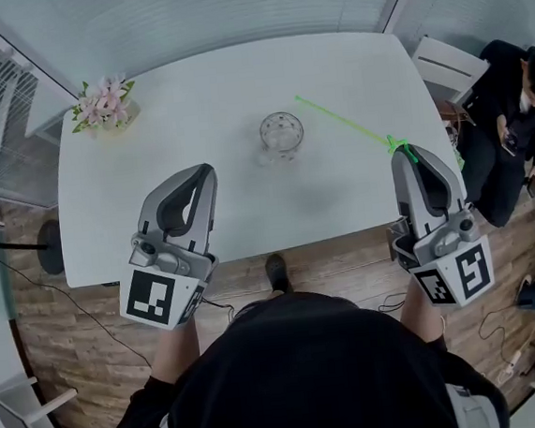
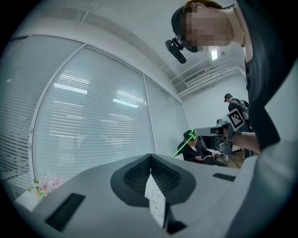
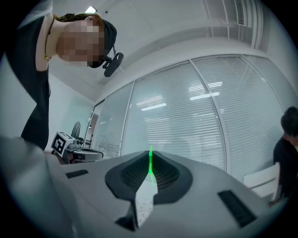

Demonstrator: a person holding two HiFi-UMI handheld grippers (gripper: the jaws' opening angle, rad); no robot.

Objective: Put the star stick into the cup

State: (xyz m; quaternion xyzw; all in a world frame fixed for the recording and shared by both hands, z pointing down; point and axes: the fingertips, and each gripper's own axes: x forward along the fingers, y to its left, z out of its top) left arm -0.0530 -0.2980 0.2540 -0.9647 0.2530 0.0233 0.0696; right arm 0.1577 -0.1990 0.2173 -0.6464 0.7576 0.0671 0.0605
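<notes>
A thin green star stick point(image 1: 348, 122) slants over the white table point(image 1: 190, 93), its star end pinched in my right gripper point(image 1: 403, 153). That gripper hangs at the table's front right edge, shut on the stick. The stick's free tip points toward the back, a little right of the clear glass cup point(image 1: 281, 133) that stands mid-table. In the right gripper view the green stick point(image 3: 150, 163) rises from between the closed jaws of the right gripper point(image 3: 151, 157). My left gripper point(image 1: 204, 171) is at the table's front left, shut and empty point(image 2: 150, 157); its view also shows the stick point(image 2: 182, 148).
A small pot of pink flowers point(image 1: 104, 105) stands on the table's back left corner. A seated person in dark clothes point(image 1: 512, 119) and a white chair point(image 1: 443, 58) are to the right of the table. Window blinds run behind. The floor is wood with cables.
</notes>
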